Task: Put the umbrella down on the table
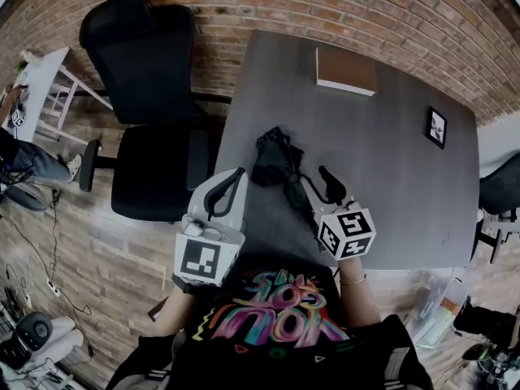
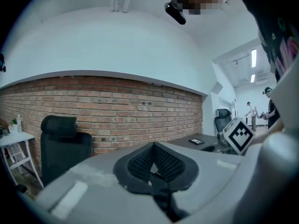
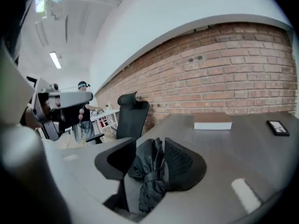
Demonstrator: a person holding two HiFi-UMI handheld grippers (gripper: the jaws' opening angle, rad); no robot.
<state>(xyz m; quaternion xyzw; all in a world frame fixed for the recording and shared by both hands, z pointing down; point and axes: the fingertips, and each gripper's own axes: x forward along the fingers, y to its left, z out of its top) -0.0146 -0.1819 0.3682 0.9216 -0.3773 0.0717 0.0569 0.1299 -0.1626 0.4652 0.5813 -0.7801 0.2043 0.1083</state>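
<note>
Keeping the right tongs [image 1: 318, 187] clenched on the folded black umbrella [image 1: 275, 159], over the near middle of the worktop [image 1: 390, 161], and the left tongs [image 1: 230, 184] pinched shut on nothing, lower gently and level, laying flat before letting go.

The umbrella's [image 1: 272, 161] near end hides behind the right gripper [image 1: 313, 183].

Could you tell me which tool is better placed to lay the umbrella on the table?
Right: the right tool grips the black umbrella over the table; the left tool is shut and empty.
</note>
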